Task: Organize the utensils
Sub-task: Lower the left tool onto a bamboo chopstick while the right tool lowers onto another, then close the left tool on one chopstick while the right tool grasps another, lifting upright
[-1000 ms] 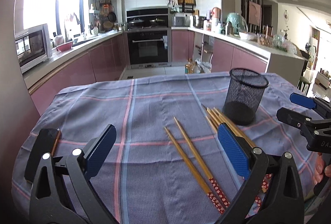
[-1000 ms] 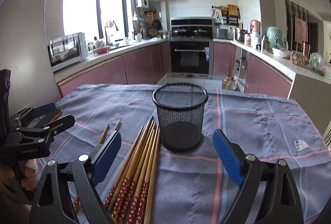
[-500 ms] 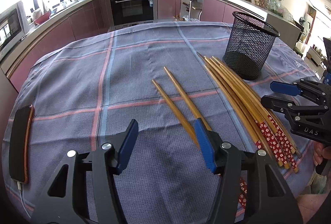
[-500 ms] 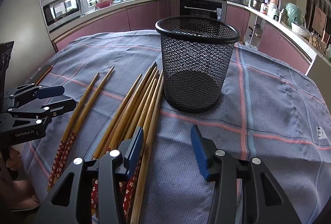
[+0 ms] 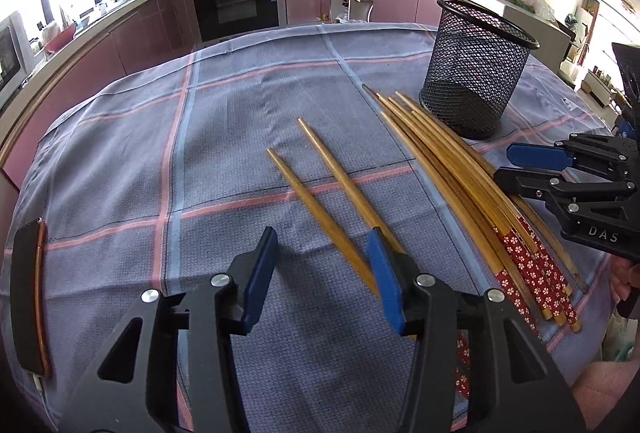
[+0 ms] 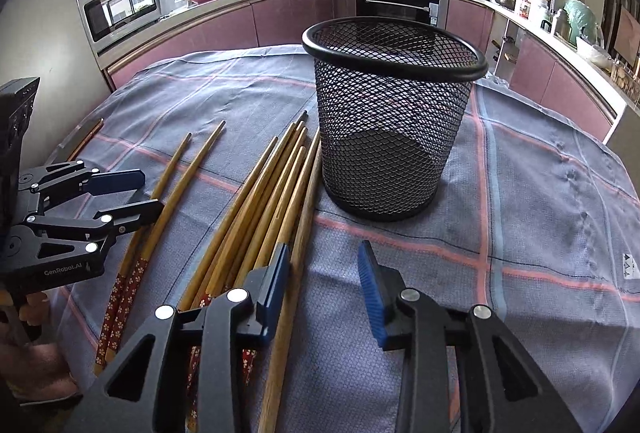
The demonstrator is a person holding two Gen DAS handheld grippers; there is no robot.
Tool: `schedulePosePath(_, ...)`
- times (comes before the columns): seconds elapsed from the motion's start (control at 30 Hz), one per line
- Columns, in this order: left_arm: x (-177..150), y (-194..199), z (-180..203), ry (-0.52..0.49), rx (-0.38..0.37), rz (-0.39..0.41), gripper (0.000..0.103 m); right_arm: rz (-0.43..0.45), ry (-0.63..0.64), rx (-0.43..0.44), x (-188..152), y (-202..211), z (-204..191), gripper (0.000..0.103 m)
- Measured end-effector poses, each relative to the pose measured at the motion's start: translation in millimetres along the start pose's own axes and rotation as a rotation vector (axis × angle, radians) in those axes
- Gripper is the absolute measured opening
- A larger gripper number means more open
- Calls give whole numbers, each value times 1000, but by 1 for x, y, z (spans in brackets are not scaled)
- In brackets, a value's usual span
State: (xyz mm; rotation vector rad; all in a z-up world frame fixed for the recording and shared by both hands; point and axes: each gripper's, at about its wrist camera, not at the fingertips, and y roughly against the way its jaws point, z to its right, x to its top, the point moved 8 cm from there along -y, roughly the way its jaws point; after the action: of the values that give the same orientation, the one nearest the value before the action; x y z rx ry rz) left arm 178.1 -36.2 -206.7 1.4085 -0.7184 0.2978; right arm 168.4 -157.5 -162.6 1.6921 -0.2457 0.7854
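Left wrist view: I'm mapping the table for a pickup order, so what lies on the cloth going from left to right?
Phone at the left edge → loose pair of chopsticks → bundle of chopsticks → mesh cup → right gripper, jaws open, at the right edge.

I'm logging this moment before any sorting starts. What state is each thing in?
Mesh cup: upright, empty.
Bundle of chopsticks: flat on the cloth, beside the cup.
Two separate chopsticks: flat, apart from the bundle.
Left tongs: open, holding nothing, over the separate pair.
Right tongs: open, holding nothing, at the bundle's edge.
Phone: flat at the cloth's edge, cable plugged in.
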Motion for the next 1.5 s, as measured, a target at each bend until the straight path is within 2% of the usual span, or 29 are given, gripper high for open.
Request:
schedulePosePath(0.1, 2, -1, -1, 2, -15, -4, 37, 2, 13, -6, 3, -3, -3, 29)
schedulePosePath(0.23, 3, -1, -2, 16, -27, -5, 21, 0, 0, 14, 8, -8, -3, 23)
schedulePosePath(0.37, 5, -2, -3, 51, -36, -1, 15, -6, -35, 67, 11, -9, -5, 8)
schedulePosePath(0.47, 5, 0, -4, 75, -47, 2, 10, 4, -68, 87, 10, -8, -2, 6)
schedulePosePath(0.67, 5, 9, -9, 100, -49, 22, 8, 50, -88, 109, 11, 7, -1, 6)
schedulePosePath(0.8, 8, 21, -8, 97, -76, 47, 8, 99, -77, 145, 17, 27, -8, 6)
schedulePosePath(1.1, 34, 77, 8, 66, -191, 162, 7, 239, -93, 215, 33, 77, -9, 6)
schedulePosePath(1.33, 60, 124, 20, 46, -294, 260, 7, 341, -97, 223, 49, 110, -1, 6)
schedulePosePath(1.5, 80, 149, 24, 45, -339, 326, 7, 410, -96, 225, 65, 129, 6, 6)
